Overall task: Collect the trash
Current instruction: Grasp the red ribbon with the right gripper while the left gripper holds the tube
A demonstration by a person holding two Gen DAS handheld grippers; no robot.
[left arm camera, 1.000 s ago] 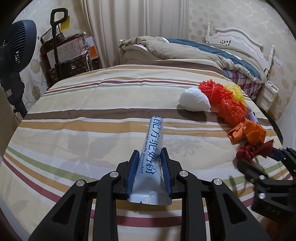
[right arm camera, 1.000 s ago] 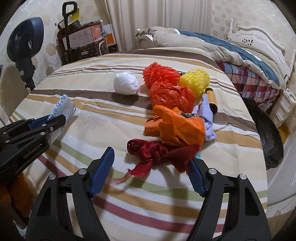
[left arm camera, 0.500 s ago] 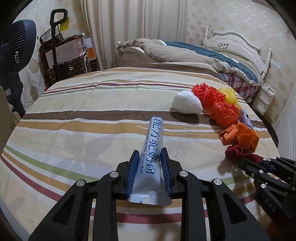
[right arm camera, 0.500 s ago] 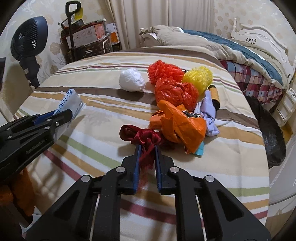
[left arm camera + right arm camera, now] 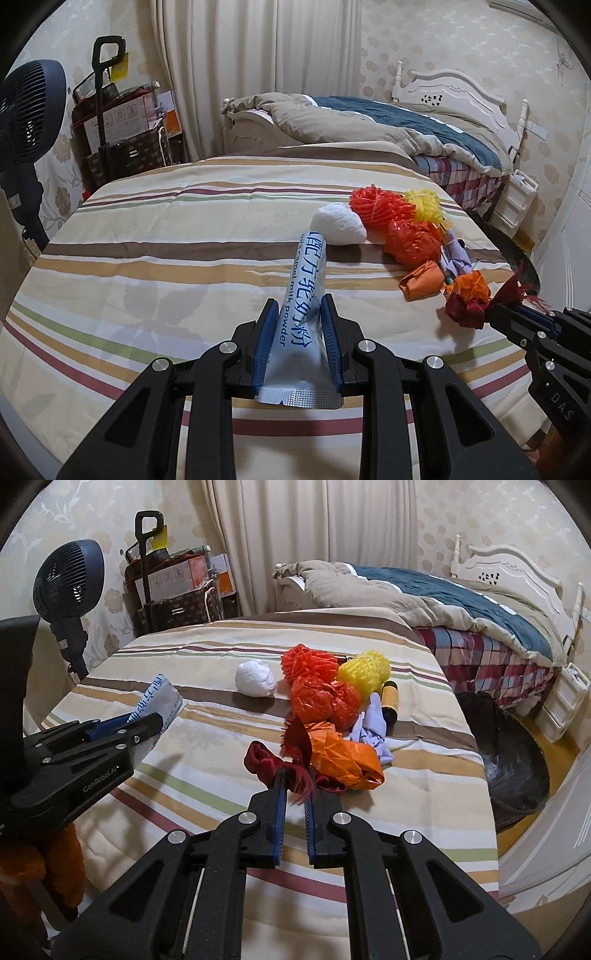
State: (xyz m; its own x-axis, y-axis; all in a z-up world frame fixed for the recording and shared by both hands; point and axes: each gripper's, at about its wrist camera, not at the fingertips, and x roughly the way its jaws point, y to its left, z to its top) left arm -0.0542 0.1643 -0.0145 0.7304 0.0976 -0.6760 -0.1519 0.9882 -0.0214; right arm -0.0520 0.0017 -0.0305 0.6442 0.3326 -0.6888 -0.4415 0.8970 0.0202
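The left gripper (image 5: 298,339) has its fingers pinching a silver milk-powder sachet (image 5: 301,321), which juts forward above the striped bed (image 5: 166,229). The right gripper (image 5: 295,805) has its fingers pressed on a dark red ribbon scrap (image 5: 291,764), just in front of an orange wrapper (image 5: 343,757); beyond lie a white wad (image 5: 255,679) and red bag (image 5: 325,699).

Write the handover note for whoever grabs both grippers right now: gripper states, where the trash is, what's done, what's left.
Left gripper: shut on the milk powder sachet, held above the striped bedspread.
Right gripper: shut on the dark red ribbon, beside the pile.
On the bed: white wad, two red-orange bags, yellow mesh, orange bag, lilac scrap, yellow-and-black roll.
Black trash bag sits open on the floor to the right.
Done: two pieces gripped. Left: drop both in, then collect the rest.
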